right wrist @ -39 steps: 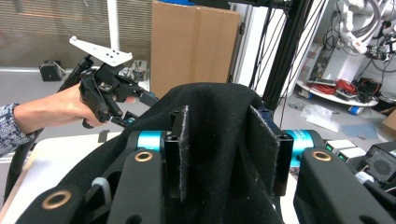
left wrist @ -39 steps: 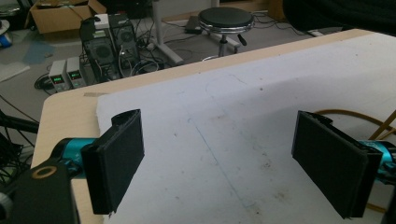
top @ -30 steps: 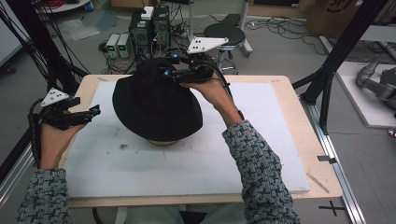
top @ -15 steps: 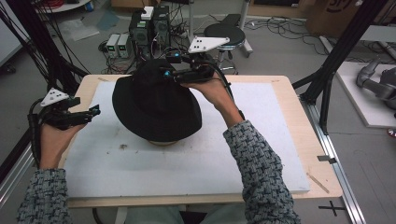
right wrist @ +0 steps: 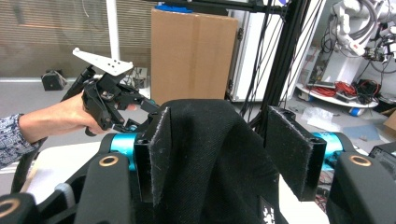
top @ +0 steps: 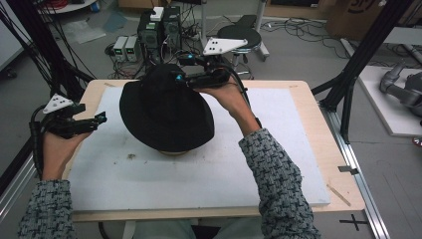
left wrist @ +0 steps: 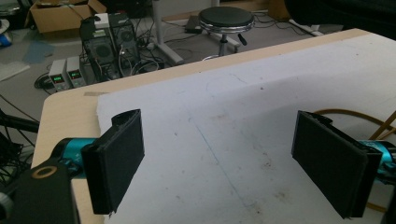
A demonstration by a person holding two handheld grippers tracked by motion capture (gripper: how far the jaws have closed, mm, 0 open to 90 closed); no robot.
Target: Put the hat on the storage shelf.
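1. The black hat (top: 166, 112) sat crown-up on a low stand at the middle of the white mat (top: 278, 164), its brim spread wide and dipping toward the person.

2. Its crown (right wrist: 210, 140) rose straight between the jaws of the right gripper (top: 185, 78), which reached in from the far right side of the hat. In the right gripper view a fold of crown fabric lay against the left jaw, while the right jaw stood clear of the cloth with a gap showing.

3. Those jaws had just been opening, with the crown between them but no longer pinched; I judged this a release of the hat onto its stand.

4. The crown's peak ran along the jaws' own line, so a straight pull back and up would likely free them without dragging the hat.

5. The left gripper (top: 82, 123) hovered well apart, off the hat's left brim, its jaws wide apart with nothing between them; ahead of them lay bare mat and the edge of the table (left wrist: 65, 105).

6. The right hand was plainly the nearer one for any further touch on the hat.
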